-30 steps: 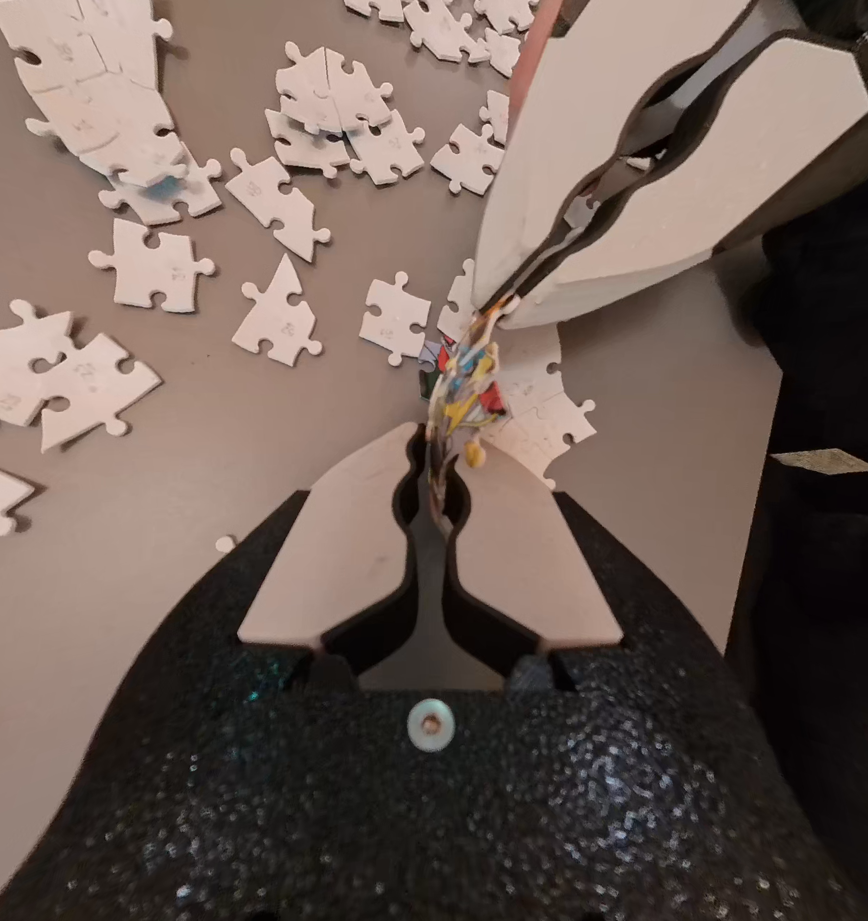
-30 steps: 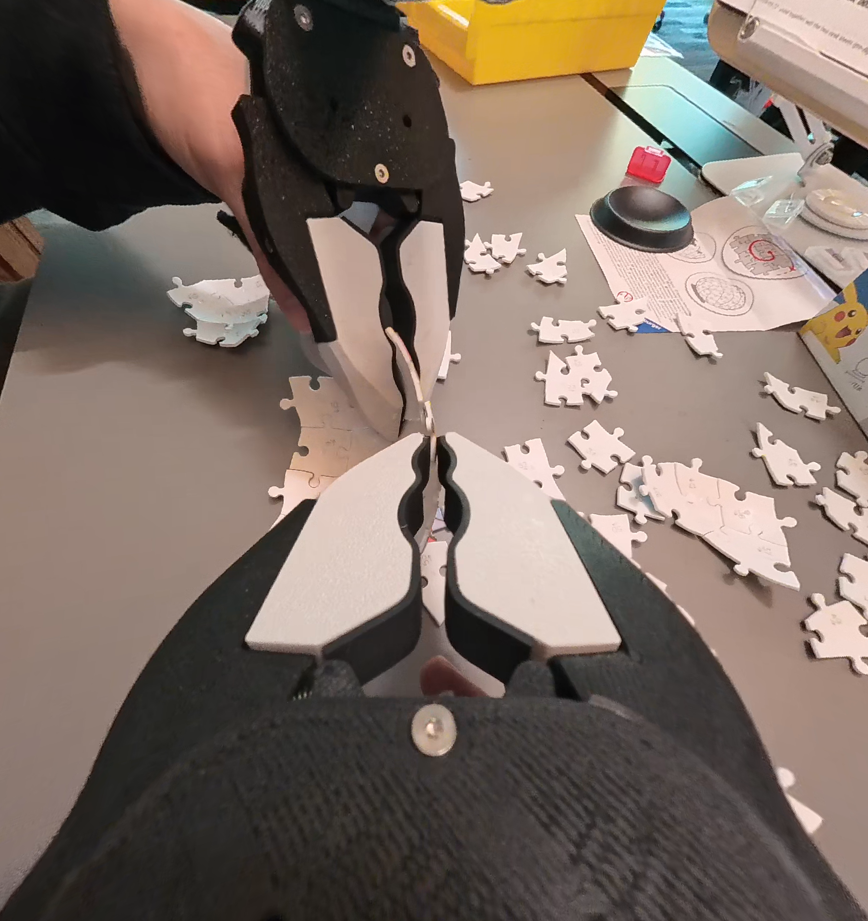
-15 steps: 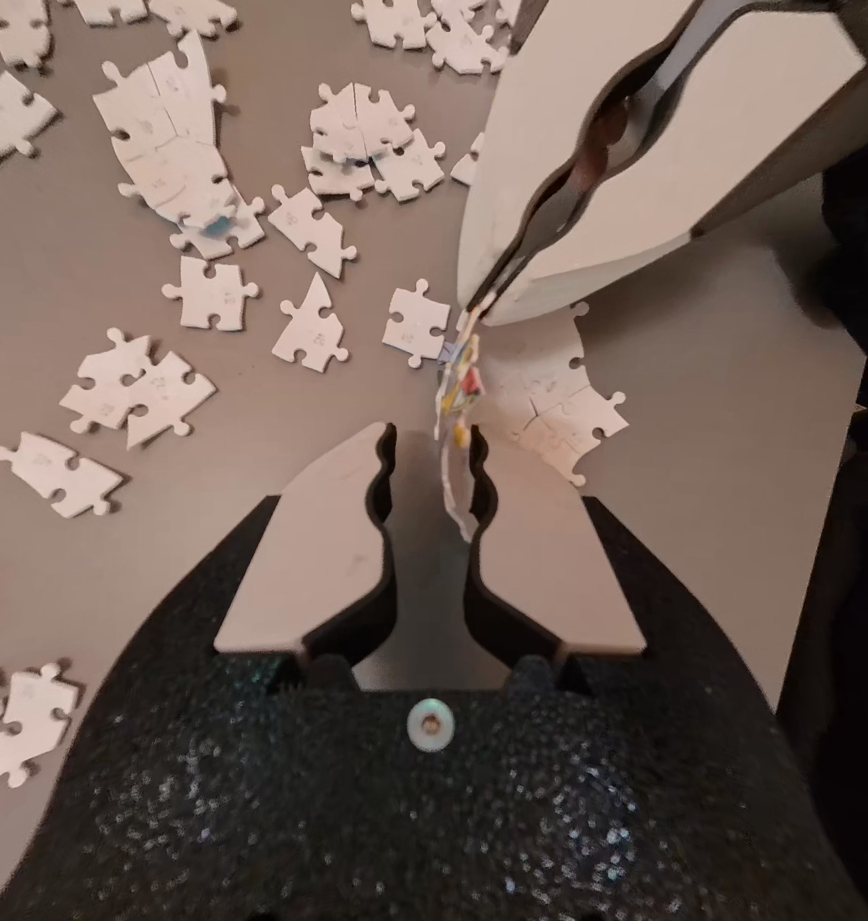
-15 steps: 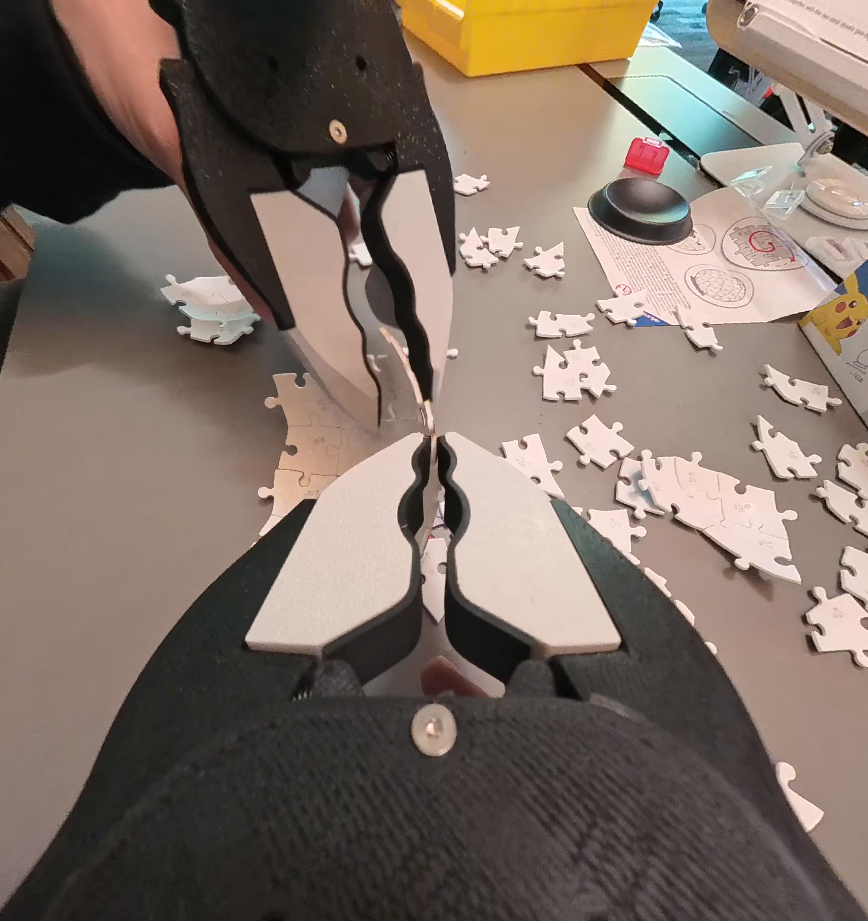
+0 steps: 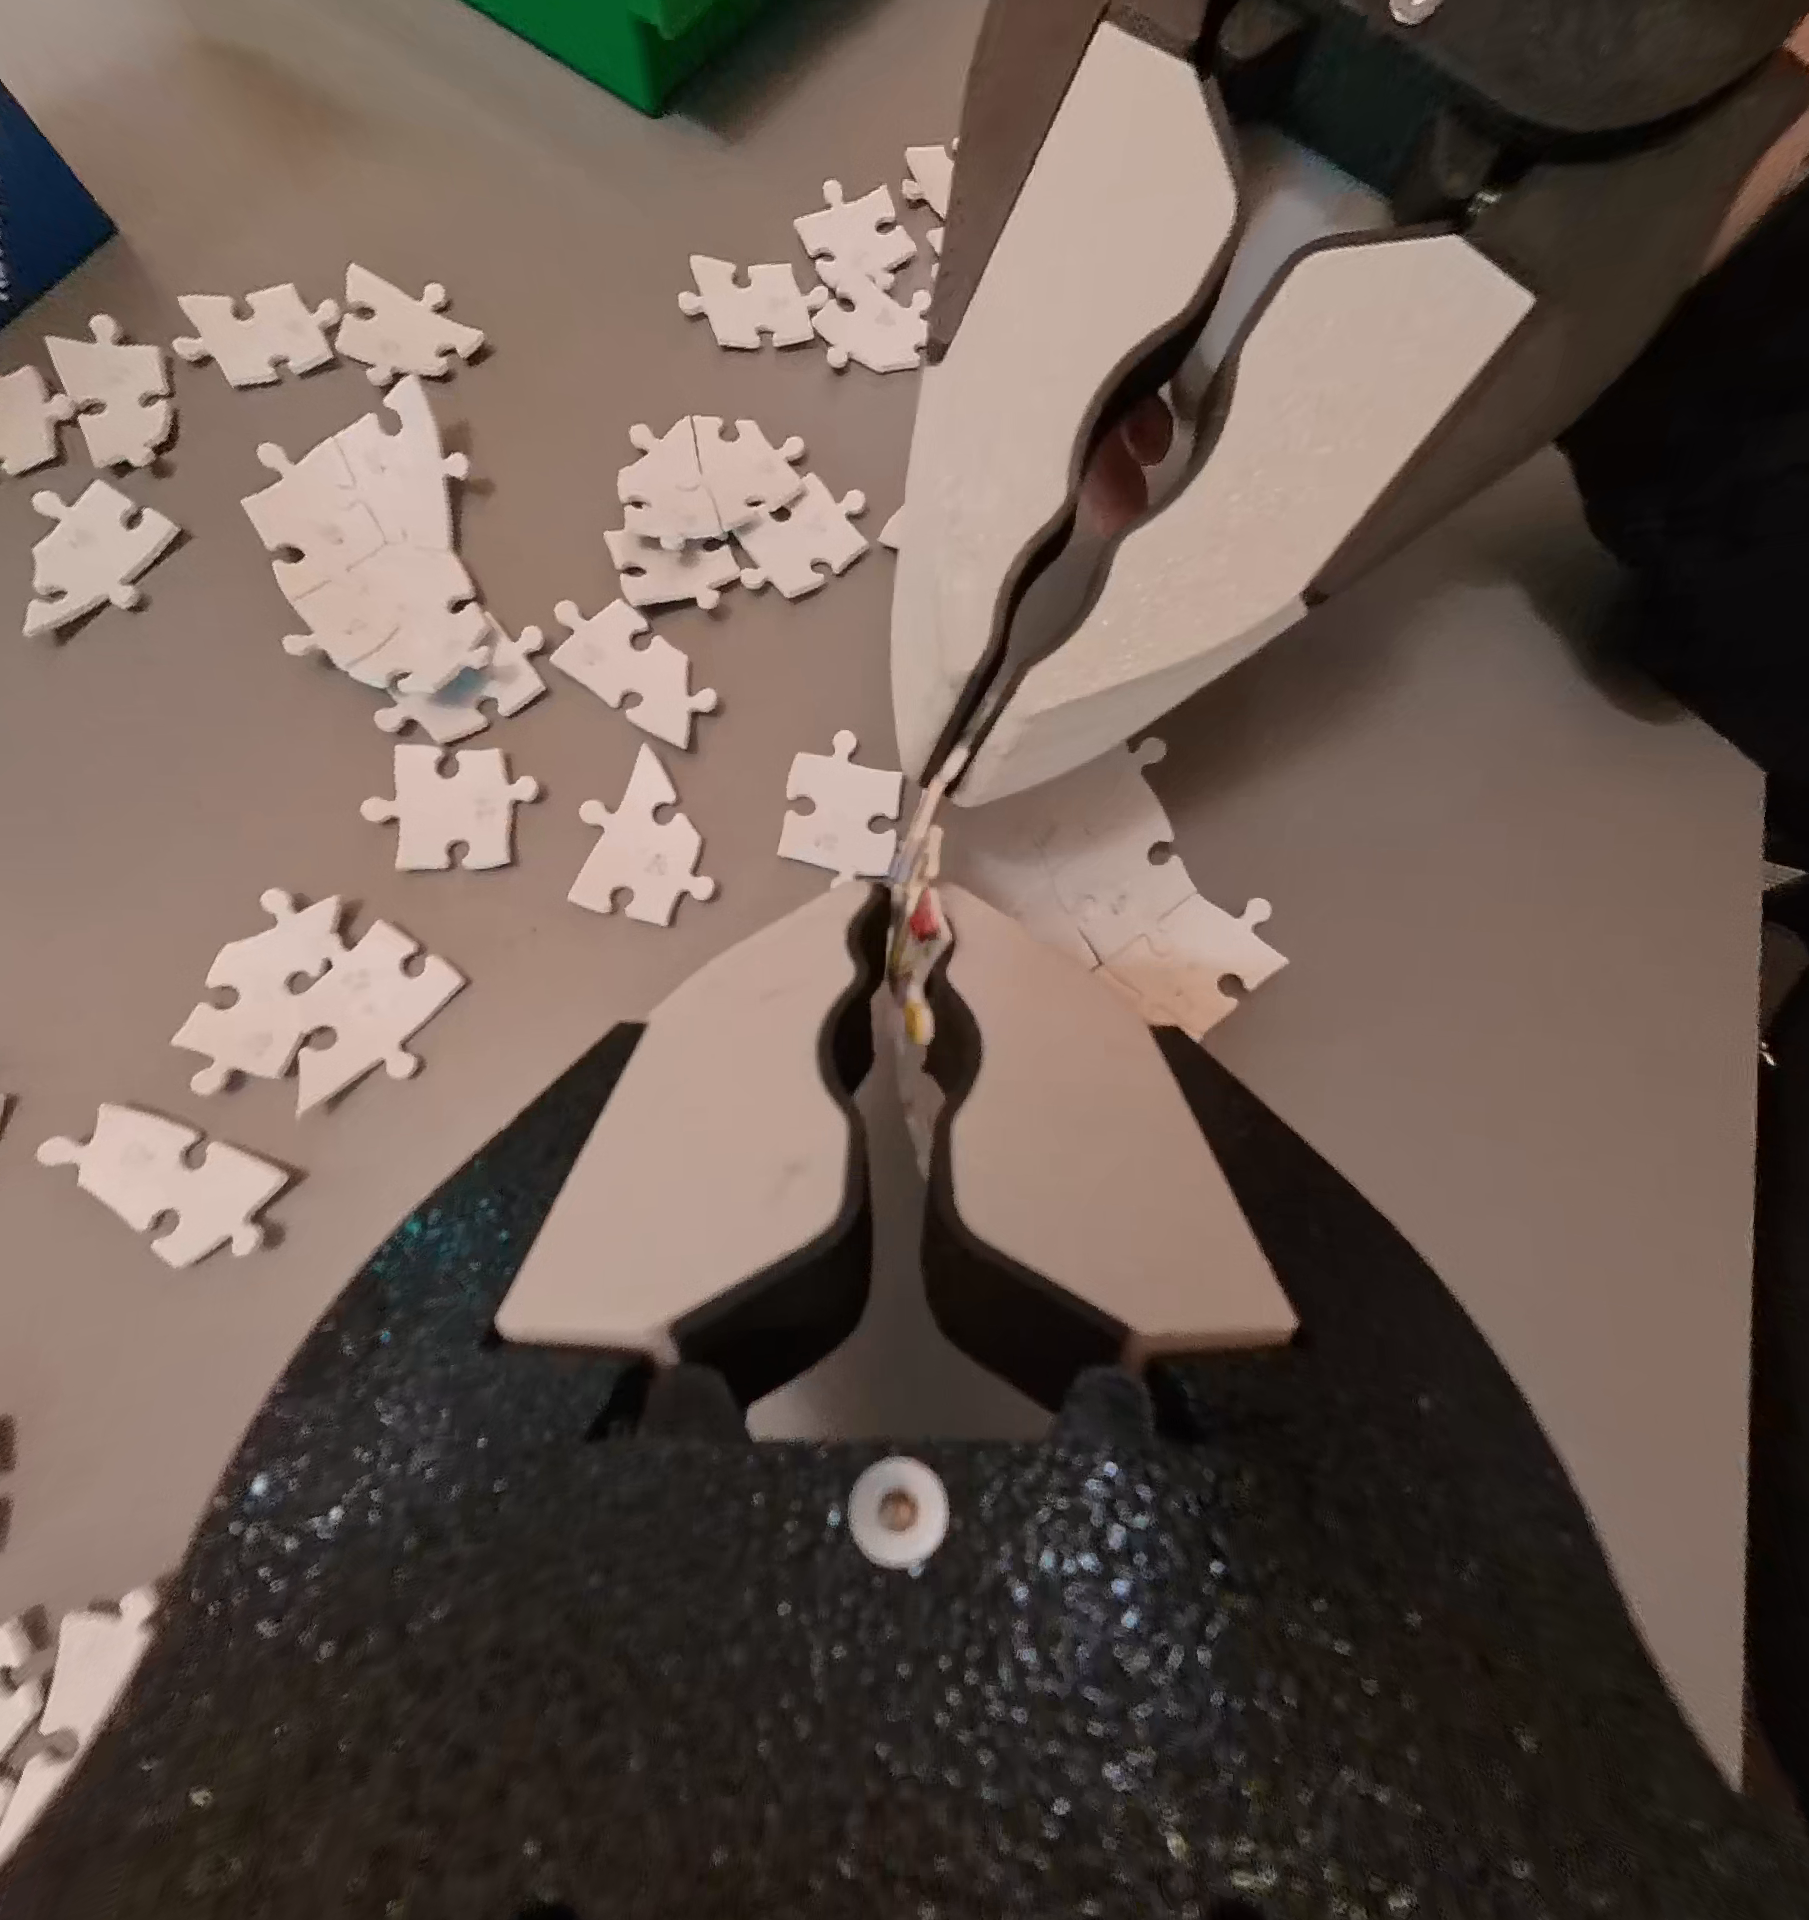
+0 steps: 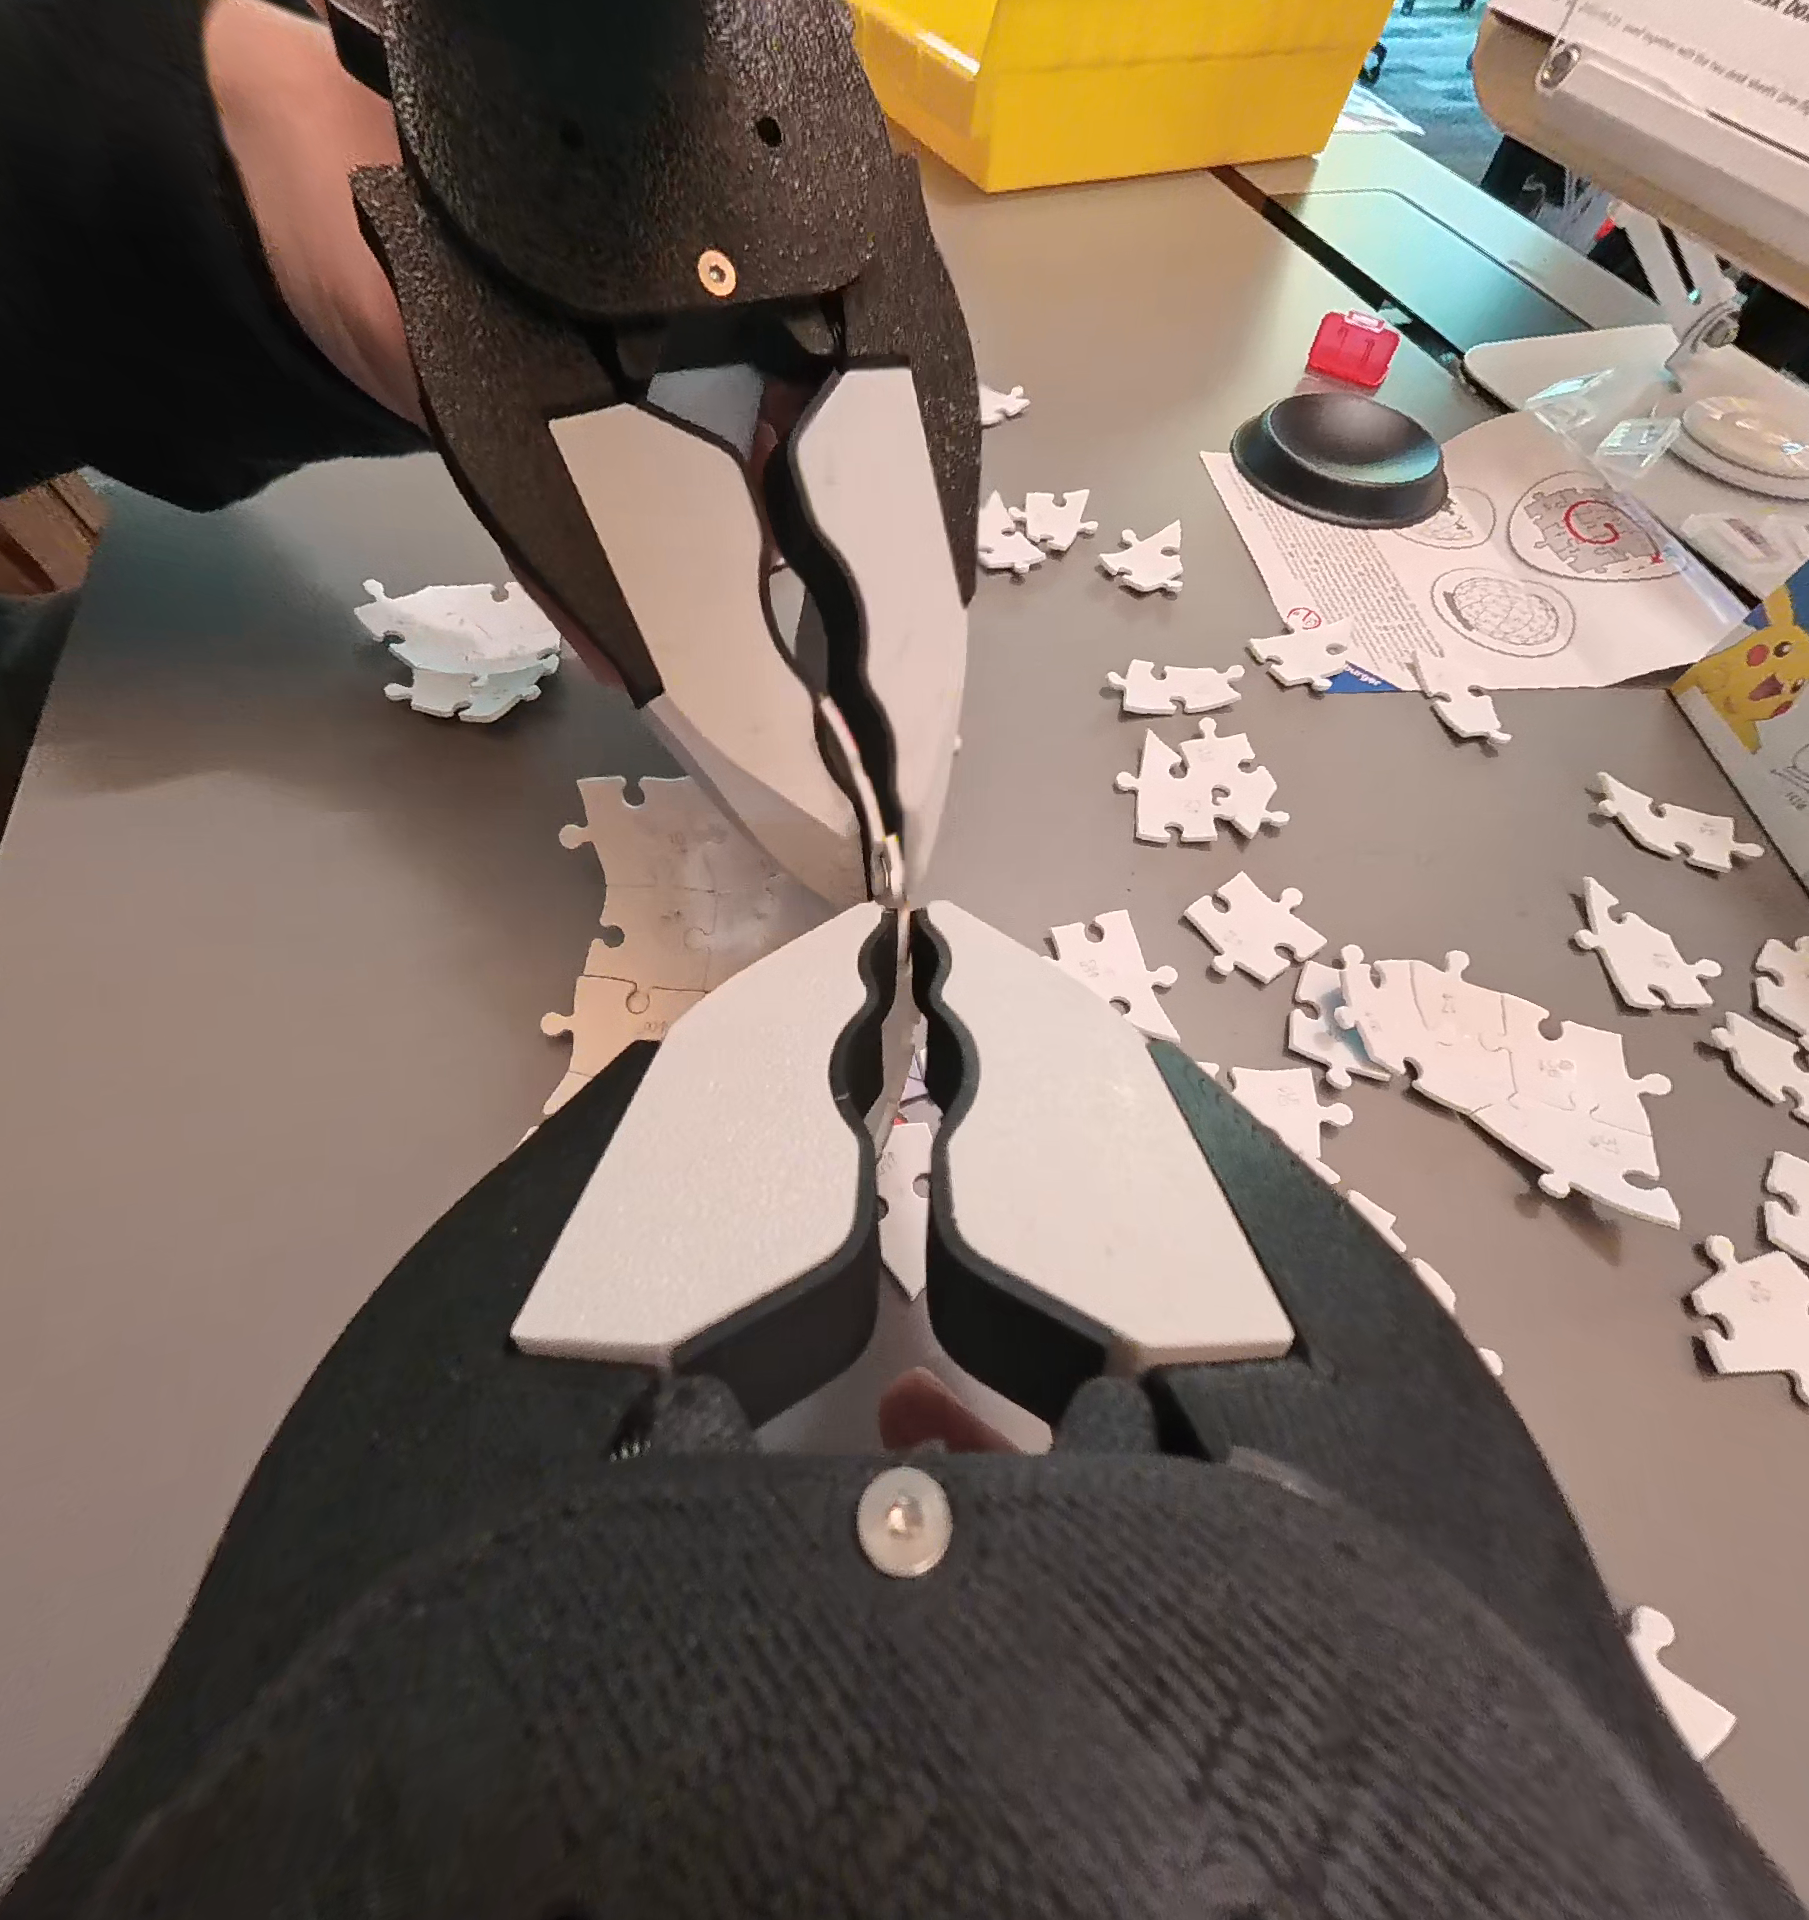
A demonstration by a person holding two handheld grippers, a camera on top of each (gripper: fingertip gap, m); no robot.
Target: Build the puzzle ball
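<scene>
My left gripper [image 5: 905,914] and my right gripper [image 6: 905,920] meet tip to tip above the grey table. Each is shut on a colourful-faced puzzle piece [image 5: 919,940] held edge-on. I cannot tell whether the pieces are locked together. The right gripper comes in from the upper right in the left wrist view [image 5: 939,784]. The left gripper hangs from above in the right wrist view [image 6: 884,878], with a sliver of piece [image 6: 846,743] between its fingers. A curved assembled segment [image 5: 1139,894] lies white side up just below them and also shows in the right wrist view [image 6: 661,894].
Loose white pieces are scattered over the table. A joined strip [image 5: 380,561] and a stacked curved section [image 6: 458,644] lie nearby. An instruction sheet [image 6: 1451,582], black round stand [image 6: 1336,457], yellow bin [image 6: 1118,83], green bin [image 5: 692,42] and blue box [image 5: 6,208] stand farther off. Less than 4 cm separates the two grippers' tips. My left gripper's tips are some 7 cm from the curved assembled segment [image 5: 1139,894].
My left gripper was shut a second ago, opened half a second ago, and has now closed on the piece again, higher over the table. The right gripper stayed shut.
</scene>
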